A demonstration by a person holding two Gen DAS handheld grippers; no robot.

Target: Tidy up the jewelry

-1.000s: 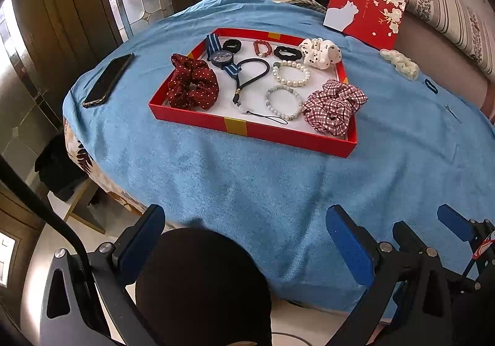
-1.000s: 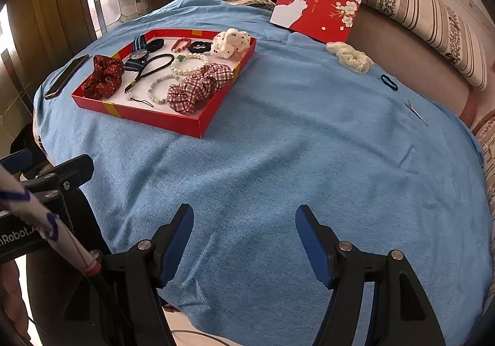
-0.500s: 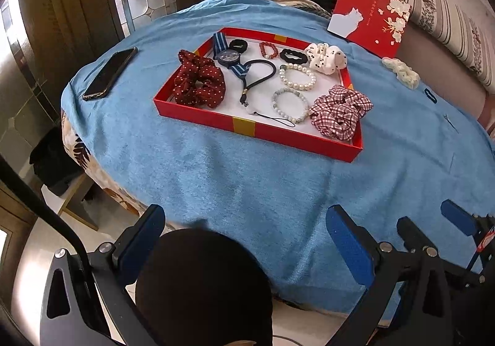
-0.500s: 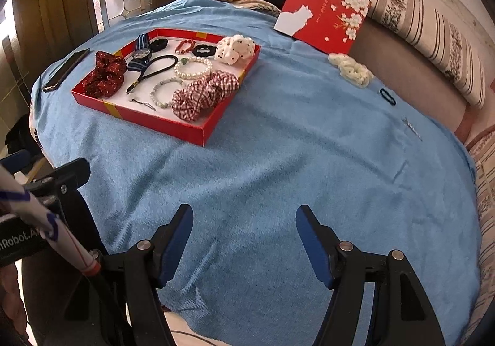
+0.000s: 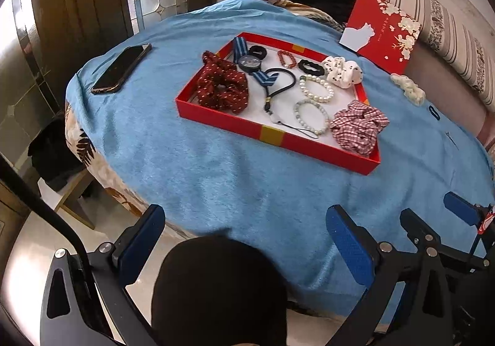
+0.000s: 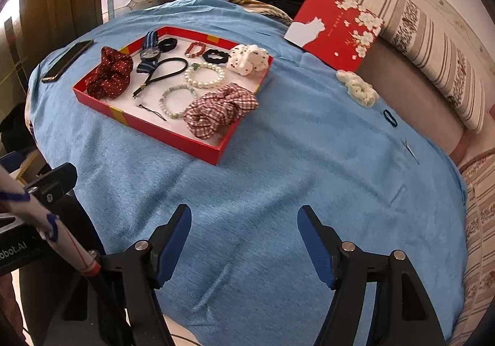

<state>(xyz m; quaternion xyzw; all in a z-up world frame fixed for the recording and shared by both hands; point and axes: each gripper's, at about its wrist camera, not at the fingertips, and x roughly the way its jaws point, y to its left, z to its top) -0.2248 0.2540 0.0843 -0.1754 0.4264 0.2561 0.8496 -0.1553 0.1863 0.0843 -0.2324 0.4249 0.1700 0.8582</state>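
Hovering low in frame, the left gripper and right gripper gape empty, well apart from the shallow red cardboard jewelry tray resting upper left on blue cloth.

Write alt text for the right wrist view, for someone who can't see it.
An open gripper, holding nothing, hovers over a blue blanket near its edge. Farther back a shallow red tray holds scrunchies, bead bracelets, a watch and hair ties, with a phone left of it and a white scrunchie lying loose to its right.
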